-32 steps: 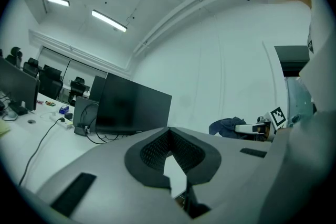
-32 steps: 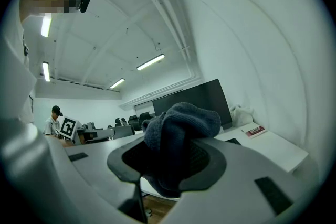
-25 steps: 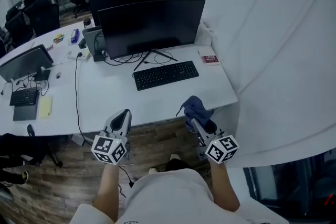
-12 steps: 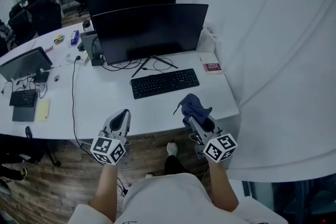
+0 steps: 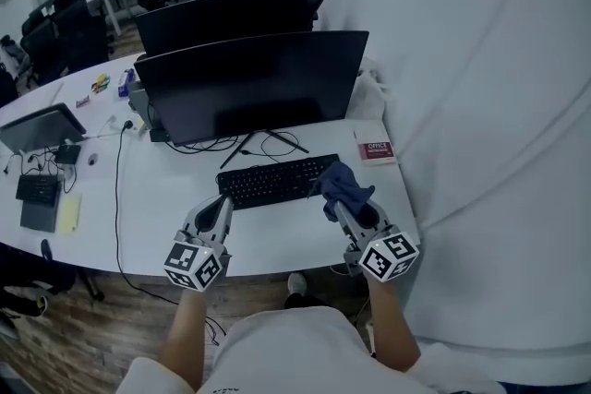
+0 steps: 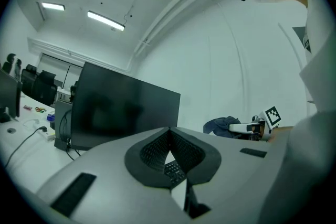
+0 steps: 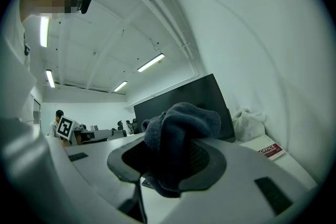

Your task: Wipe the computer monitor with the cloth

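The black curved monitor (image 5: pixel 249 83) stands at the back of the white desk (image 5: pixel 166 198), screen dark; it also shows as monitor (image 6: pixel 123 113) and monitor (image 7: pixel 184 97). My right gripper (image 5: pixel 336 204) is shut on a dark blue cloth (image 5: pixel 342 183), held over the right end of the black keyboard (image 5: pixel 272 181), short of the screen. The cloth (image 7: pixel 181 134) bulges out between the jaws of the right gripper (image 7: pixel 176 150). My left gripper (image 5: pixel 220 204) hovers over the desk's front left of the keyboard, jaws together with nothing in them. In the left gripper view the left gripper (image 6: pixel 169 131) points at the monitor.
A red and white book (image 5: pixel 376 149) lies at the desk's right end, with a white bundle (image 7: pixel 249 123) behind it. Cables (image 5: pixel 268 141) trail under the monitor stand. A second monitor (image 5: pixel 231 9) stands behind, back to back. More desks, a small keyboard (image 5: pixel 37 188) and chairs lie left.
The person has stepped toward the desk. Both grippers moved forward from beyond the desk's front edge to above its surface; the cloth now sits by the keyboard's right end.
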Demonstrator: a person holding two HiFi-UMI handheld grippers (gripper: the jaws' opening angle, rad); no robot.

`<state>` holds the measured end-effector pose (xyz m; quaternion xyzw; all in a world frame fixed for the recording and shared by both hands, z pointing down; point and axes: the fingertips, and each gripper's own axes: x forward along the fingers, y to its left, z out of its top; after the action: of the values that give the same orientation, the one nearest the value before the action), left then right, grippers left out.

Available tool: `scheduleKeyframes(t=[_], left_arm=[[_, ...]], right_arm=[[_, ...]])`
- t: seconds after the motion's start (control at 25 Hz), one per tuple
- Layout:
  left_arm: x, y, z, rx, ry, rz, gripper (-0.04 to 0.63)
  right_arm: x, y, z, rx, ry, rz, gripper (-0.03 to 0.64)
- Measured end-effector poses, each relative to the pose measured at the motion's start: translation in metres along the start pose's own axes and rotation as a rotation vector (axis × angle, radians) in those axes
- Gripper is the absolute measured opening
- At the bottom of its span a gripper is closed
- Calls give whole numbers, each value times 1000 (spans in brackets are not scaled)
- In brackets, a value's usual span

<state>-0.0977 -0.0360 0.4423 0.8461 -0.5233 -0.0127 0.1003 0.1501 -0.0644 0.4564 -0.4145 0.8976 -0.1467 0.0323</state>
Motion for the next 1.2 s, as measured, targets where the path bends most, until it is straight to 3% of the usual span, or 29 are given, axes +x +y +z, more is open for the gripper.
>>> scheduleKeyframes(t=[0.56,0.88,1.2], left_arm=[[127,8,-2,-12,25,67,5],[168,6,-8,-10,52,53,5],[207,10,-24,-32,98,2,5]], right_arm=[[92,-114,5,-19,94,78,153],[112,-156,-6,38,110,26,153],[132,-202,-22,9,126,-75,153]])
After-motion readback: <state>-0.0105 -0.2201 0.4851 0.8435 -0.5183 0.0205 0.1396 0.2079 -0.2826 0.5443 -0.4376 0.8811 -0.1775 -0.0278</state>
